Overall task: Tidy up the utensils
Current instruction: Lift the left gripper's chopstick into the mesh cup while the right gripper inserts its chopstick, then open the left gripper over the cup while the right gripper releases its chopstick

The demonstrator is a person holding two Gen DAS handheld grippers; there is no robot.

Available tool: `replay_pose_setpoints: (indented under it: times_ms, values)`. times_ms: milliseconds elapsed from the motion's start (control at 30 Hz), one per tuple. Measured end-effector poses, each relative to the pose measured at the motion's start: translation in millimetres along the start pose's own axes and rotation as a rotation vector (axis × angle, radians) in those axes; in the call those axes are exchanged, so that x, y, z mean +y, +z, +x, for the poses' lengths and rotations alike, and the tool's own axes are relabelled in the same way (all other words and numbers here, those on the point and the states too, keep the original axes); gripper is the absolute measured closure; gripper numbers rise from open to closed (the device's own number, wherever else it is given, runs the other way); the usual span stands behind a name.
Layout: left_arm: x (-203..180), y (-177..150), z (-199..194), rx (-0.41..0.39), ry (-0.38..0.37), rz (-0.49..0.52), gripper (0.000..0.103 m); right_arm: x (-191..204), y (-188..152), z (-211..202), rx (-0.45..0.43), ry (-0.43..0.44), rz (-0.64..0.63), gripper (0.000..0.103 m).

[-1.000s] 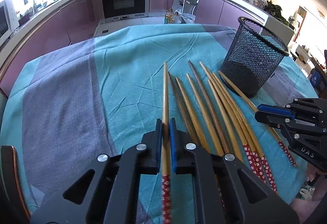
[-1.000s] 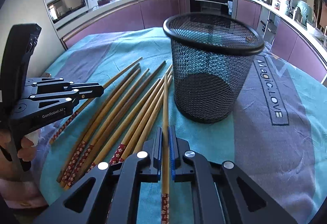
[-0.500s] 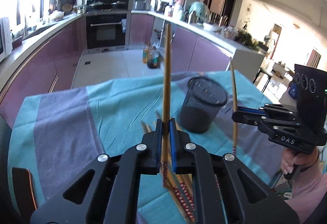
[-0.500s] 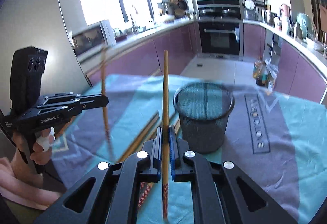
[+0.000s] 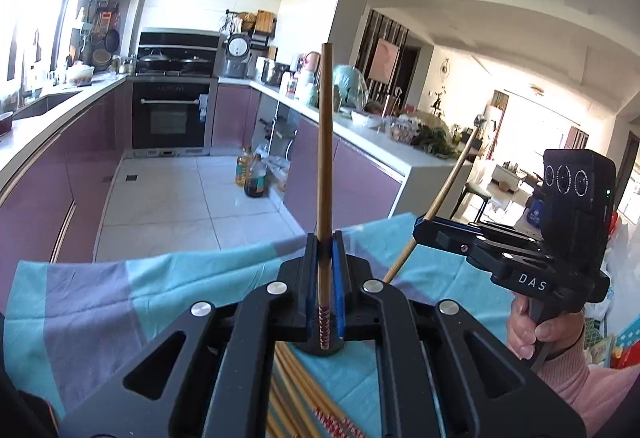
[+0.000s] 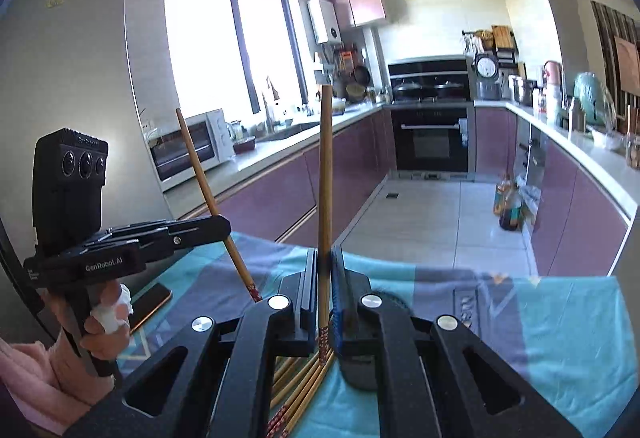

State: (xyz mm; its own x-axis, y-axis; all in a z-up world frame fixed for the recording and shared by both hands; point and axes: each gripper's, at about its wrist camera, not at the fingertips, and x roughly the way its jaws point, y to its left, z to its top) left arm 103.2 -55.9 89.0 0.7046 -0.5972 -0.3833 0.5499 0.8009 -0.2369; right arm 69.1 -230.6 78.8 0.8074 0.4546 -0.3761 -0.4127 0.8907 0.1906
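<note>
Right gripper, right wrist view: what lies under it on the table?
Under the right gripper, shut on one chopstick, several loose chopsticks lie on the teal tablecloth. A dark object shows beneath too; the gripper covers most of it.

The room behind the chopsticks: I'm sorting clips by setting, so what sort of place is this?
A home kitchen, it seems, opening onto a living area. A built-in oven sits under a stove with pans, a microwave stands on the counter, and purple cabinets line the walls.
</note>
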Motion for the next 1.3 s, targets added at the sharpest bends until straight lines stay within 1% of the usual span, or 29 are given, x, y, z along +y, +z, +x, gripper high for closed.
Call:
replay_pose_setpoints:
  times_ms: [100, 200, 333, 433, 567, 633, 800, 1000, 1100, 1133, 1200, 1233, 1267, 1300]
  values:
    - [-11.0, 13.3, 8.2, -0.012, -0.005, -0.005, 0.095, -8.7, 10.3, 3.3, -0.015, -0.037, -0.008, 0.097]
    - [-22.0, 14.4, 25.0, 0.01, 0.008, 0.005, 0.095, -17.8, 9.6, 15.8, 0.014, -0.055, -0.006, 0.097]
    - [-29.6, 1.3, 54.1, 0.086, 0.014, 0.014, 0.095, -24.0, -2.9, 36.5, 0.091, -0.065, 0.0, 0.097]
    - [-34.1, -13.0, 77.8, 0.151, 0.014, 0.022, 0.095, -28.3, -16.6, 56.1, 0.169, -0.063, 0.002, 0.097]
    - [-30.6, -31.6, 101.0, 0.215, 0.023, 0.03, 0.095, -29.8, -28.6, 77.2, 0.254, -0.067, 0.003, 0.097]
    - [-24.5, -40.2, 113.3, 0.237, 0.03, 0.036, 0.095, -31.9, -31.5, 85.9, 0.283, -0.076, 0.007, 0.097]
    - [-12.1, -48.5, 139.7, 0.272, 0.039, 0.036, 0.095, -35.8, -31.3, 98.4, 0.303, -0.087, 0.029, 0.097]
    - [-1.0, -49.5, 152.8, 0.274, 0.045, 0.029, 0.095, -35.3, -26.2, 109.9, 0.311, -0.096, 0.053, 0.096]
    - [-0.8, -49.8, 147.7, 0.253, 0.054, 0.03, 0.088, -38.0, -27.7, 111.8, 0.305, -0.098, 0.071, 0.095]
    - [-1.1, -49.9, 143.7, 0.244, 0.065, 0.032, 0.087, -38.6, -28.5, 110.8, 0.301, -0.095, 0.078, 0.094]
    - [0.9, -49.0, 139.1, 0.223, 0.083, 0.035, 0.083, -38.6, -30.4, 106.6, 0.285, -0.097, 0.084, 0.088]
    - [1.4, -48.7, 134.7, 0.21, 0.095, 0.038, 0.079, -37.7, -31.1, 103.6, 0.276, -0.098, 0.082, 0.083]
    - [2.2, -49.0, 127.1, 0.19, 0.108, 0.041, 0.077, -36.3, -31.5, 99.9, 0.267, -0.096, 0.077, 0.08]
    - [2.6, -48.3, 119.3, 0.174, 0.118, 0.042, 0.074, -33.4, -31.9, 93.5, 0.253, -0.086, 0.072, 0.08]
